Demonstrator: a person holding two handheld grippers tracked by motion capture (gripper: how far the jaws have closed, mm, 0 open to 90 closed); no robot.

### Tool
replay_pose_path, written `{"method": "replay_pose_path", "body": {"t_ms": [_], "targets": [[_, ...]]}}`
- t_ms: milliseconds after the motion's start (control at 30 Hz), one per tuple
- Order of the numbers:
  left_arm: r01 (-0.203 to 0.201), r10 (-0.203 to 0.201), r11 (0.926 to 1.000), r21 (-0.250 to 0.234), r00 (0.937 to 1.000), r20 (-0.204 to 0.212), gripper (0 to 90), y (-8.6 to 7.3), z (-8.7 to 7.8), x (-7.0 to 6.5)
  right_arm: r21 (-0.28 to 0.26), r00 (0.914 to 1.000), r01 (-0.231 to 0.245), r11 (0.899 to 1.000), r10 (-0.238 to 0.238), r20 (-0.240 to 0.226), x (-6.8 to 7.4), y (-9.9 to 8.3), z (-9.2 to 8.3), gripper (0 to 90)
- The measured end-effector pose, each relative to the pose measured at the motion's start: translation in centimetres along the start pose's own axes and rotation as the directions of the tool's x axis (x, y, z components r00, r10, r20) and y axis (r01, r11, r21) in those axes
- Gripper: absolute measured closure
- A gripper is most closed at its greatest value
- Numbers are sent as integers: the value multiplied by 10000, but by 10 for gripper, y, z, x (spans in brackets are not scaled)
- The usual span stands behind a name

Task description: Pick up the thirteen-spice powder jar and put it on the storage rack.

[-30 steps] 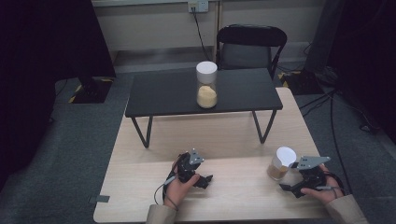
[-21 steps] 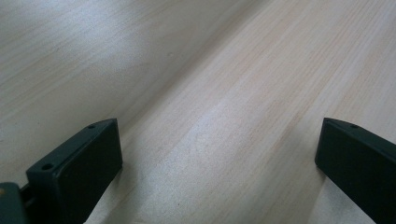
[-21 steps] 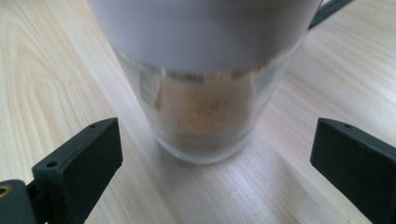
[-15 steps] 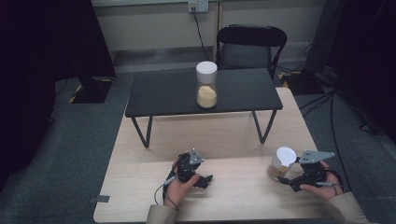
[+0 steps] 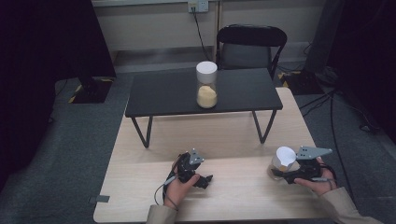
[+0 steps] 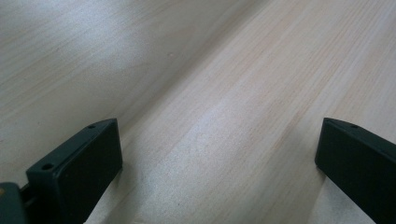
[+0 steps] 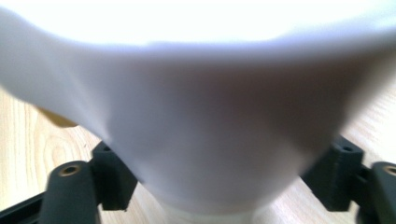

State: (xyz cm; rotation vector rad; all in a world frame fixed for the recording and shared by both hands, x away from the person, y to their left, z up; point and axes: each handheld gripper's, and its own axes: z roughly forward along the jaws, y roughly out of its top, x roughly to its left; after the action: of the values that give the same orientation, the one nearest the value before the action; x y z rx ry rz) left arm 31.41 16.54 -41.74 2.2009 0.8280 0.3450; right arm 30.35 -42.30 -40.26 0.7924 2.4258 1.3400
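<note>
Left tongs [image 5: 204, 179]: held in the person's left hand [image 5: 179, 188] at the near edge of the light wooden surface [image 5: 233, 140], lying low over the wood; in the left gripper view the two black jaws stand spread wide with bare wood grain between them and nothing in their gap.
Right tongs [image 5: 279, 172]: held in the person's right hand [image 5: 321, 183] at the near right of the surface, pointing left; their jaws have just been closing, and in the right gripper view they sit against either side of the narrow lower part of the white cup, pinching it.
White cup [image 5: 284, 157]: near the right front corner of the wooden surface, between the right tongs' jaws, tilted with its open mouth up and towards the camera; in the right gripper view its pale wall [image 7: 201, 135] looms blurred and close. Whether its base rests on the wood cannot be told.
Black low table [image 5: 159, 95]: stands farther back on the wooden surface, on thin angled legs, well apart from both tongs.
Jar [image 5: 206, 85]: upright on the black low table near its middle, white lid on top, yellowish contents in its lower half.
Black chair [image 5: 251, 46]: behind the low table, against the far wall.
</note>
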Motion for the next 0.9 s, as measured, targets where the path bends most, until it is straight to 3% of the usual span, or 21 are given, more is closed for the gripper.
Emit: {"method": "replay_pose_path", "body": {"t_ms": [300, 533, 900], "targets": [[-1, 1, 10000, 1, 10000, 2, 0, 0, 0, 0, 3, 9995, 305, 9995, -305, 81, 5, 3, 3, 305], [2, -2, 10000, -1, 10000, 1, 0, 0, 0, 0, -56, 9992, 386, 9992, -387, -136, 3, 10, 4, 306], [0, 0, 10000, 0, 10000, 0, 0, 0, 0, 0, -34, 9972, 628, 9980, -628, -415, 2, 35, 5, 306]]}}
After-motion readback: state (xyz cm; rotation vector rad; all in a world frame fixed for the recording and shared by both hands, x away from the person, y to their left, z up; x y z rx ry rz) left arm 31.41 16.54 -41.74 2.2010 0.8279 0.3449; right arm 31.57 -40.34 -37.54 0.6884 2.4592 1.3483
